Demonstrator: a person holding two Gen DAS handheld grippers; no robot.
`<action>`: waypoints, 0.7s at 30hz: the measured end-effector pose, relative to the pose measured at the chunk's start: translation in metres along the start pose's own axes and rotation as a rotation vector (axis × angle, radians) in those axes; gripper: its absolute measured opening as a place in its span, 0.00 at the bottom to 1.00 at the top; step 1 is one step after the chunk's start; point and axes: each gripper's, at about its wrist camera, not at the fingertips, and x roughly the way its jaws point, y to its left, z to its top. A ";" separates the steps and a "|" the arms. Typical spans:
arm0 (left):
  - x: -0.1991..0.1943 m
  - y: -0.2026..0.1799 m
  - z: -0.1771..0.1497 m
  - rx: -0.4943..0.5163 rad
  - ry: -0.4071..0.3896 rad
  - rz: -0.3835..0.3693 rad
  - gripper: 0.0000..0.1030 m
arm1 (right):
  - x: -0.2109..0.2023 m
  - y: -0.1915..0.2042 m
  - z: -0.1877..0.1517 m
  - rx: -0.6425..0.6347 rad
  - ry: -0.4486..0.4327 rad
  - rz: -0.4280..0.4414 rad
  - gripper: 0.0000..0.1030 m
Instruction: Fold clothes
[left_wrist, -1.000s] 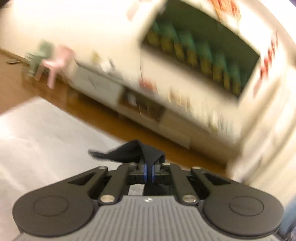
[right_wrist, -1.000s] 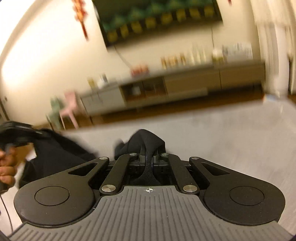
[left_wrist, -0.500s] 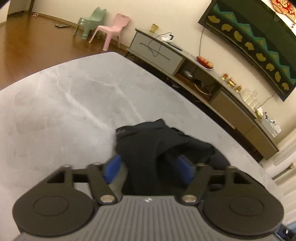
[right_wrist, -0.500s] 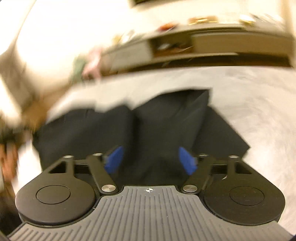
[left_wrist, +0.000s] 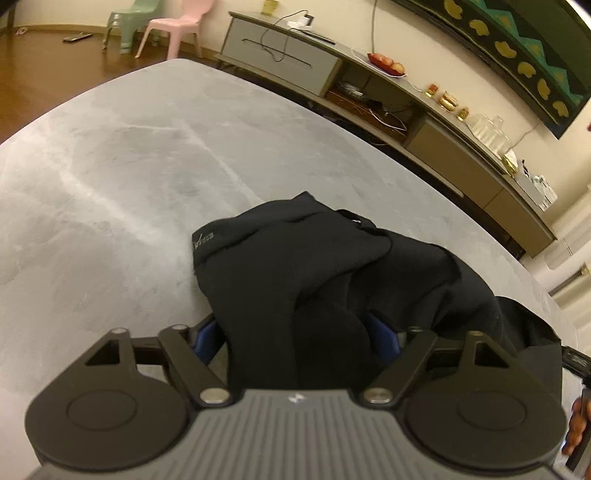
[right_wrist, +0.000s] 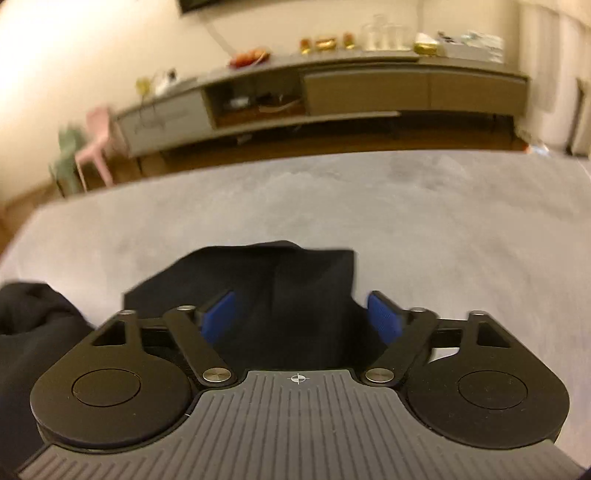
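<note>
A black garment lies bunched on the grey marbled table. My left gripper is open; the cloth drapes between its blue pads and partly covers them. In the right wrist view, a flatter part of the same black garment lies on the table. My right gripper is open, its blue pads on either side of the cloth, not clamping it.
A long low TV cabinet with small items stands along the far wall; it also shows in the right wrist view. A pink chair and a green chair stand on the wooden floor at the left.
Both grippers were shut on the black garment and held it up a second ago. They have come down to the table and opened, and the garment now lies on the table.
</note>
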 end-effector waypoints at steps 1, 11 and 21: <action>-0.001 0.000 0.002 0.012 -0.016 -0.013 0.15 | 0.006 0.003 0.005 -0.024 0.030 0.014 0.00; -0.151 0.041 -0.004 -0.233 -0.725 -0.167 0.10 | -0.178 -0.019 -0.011 0.151 -0.478 -0.029 0.00; -0.064 0.045 -0.015 -0.221 -0.104 -0.022 0.32 | -0.157 -0.064 -0.106 0.349 -0.162 -0.106 0.39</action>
